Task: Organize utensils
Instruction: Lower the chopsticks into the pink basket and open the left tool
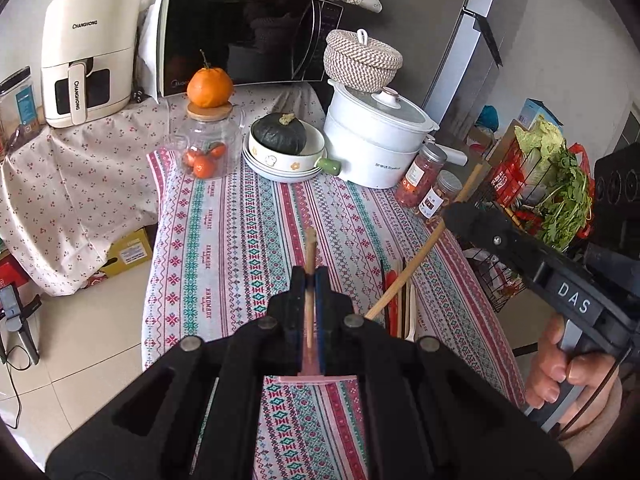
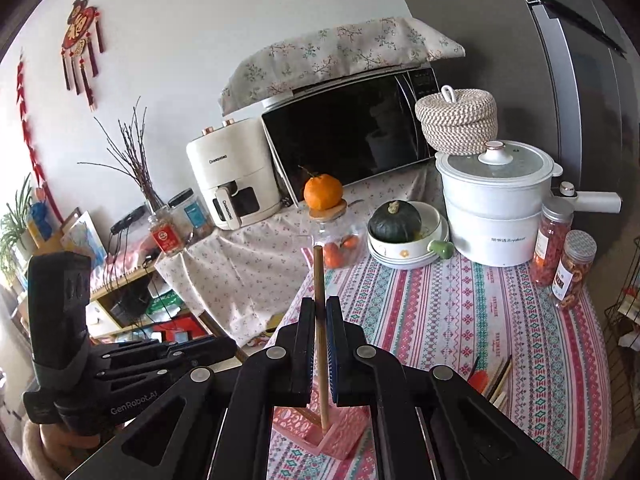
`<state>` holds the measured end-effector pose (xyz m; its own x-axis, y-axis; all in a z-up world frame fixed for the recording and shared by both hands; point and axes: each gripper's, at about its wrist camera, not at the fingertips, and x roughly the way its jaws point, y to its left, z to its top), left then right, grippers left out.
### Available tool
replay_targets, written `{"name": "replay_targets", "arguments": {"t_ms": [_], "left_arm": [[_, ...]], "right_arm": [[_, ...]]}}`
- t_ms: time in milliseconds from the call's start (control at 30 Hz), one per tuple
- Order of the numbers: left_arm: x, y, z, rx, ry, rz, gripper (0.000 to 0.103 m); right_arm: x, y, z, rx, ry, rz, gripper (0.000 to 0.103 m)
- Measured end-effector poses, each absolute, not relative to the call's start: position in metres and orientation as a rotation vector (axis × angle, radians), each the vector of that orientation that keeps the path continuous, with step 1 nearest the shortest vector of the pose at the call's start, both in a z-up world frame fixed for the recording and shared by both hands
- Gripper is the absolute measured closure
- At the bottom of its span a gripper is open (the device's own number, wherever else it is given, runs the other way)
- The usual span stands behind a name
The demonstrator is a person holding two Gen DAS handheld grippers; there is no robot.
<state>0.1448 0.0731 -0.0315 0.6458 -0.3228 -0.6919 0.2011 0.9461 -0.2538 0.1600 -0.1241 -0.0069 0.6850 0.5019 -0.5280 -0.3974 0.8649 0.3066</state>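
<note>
My left gripper (image 1: 310, 276) is shut on a pale wooden utensil handle (image 1: 309, 248) that stands upright above the pink holder (image 1: 316, 376). My right gripper (image 2: 319, 306) is shut on a brown wooden stick (image 2: 319, 276) whose lower end rests inside the pink perforated holder (image 2: 340, 436). The same stick (image 1: 416, 256) shows in the left wrist view, running up to the right gripper body (image 1: 500, 236). Several loose utensils (image 1: 398, 304), among them a red one and chopsticks, lie on the tablecloth to the right; they also show in the right wrist view (image 2: 494, 380).
On the patterned tablecloth (image 1: 240, 232) at the back stand a glass jar (image 1: 208, 144) topped by an orange, stacked bowls with a green squash (image 1: 280, 148), a white pot (image 1: 376, 140) and two snack jars (image 1: 424, 176). A wire basket of greens (image 1: 552, 184) stands right.
</note>
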Motion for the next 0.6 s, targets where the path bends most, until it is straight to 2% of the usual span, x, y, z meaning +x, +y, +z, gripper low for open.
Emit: {"name": "replay_targets", "arguments": {"t_ms": [200,267,300,333,367,400,467,533,600], "left_arm": [[0.158,0.078,-0.038,-0.191,0.829,-0.290,0.097],[0.160,0.080,-0.039,-0.196,0.830,-0.280,0.089],[0.160,0.081,-0.039,-0.203,0.831,-0.270,0.074],[0.160,0.083,-0.039,-0.216,0.829,-0.257,0.064],[0.159,0.085,-0.039,-0.234,0.820,-0.243,0.045],[0.157,0.088,-0.038,-0.252,0.811,-0.227,0.032],[0.155,0.091,-0.037,-0.270,0.805,-0.202,0.021],[0.152,0.093,-0.037,-0.277,0.809,-0.182,0.016],[0.150,0.095,-0.040,-0.279,0.815,-0.145,0.007]], "right_arm": [[0.174,-0.116,-0.029,0.163,0.700,0.491,0.096],[0.175,-0.118,-0.032,0.176,0.709,0.488,0.095],[0.176,-0.119,-0.033,0.184,0.713,0.487,0.091],[0.177,-0.121,-0.032,0.192,0.714,0.484,0.086],[0.177,-0.124,-0.032,0.200,0.712,0.482,0.074],[0.177,-0.127,-0.030,0.210,0.705,0.476,0.054],[0.173,-0.134,-0.026,0.230,0.682,0.462,0.030],[0.171,-0.140,-0.020,0.237,0.670,0.454,0.023],[0.168,-0.147,-0.016,0.239,0.655,0.428,0.011]]}}
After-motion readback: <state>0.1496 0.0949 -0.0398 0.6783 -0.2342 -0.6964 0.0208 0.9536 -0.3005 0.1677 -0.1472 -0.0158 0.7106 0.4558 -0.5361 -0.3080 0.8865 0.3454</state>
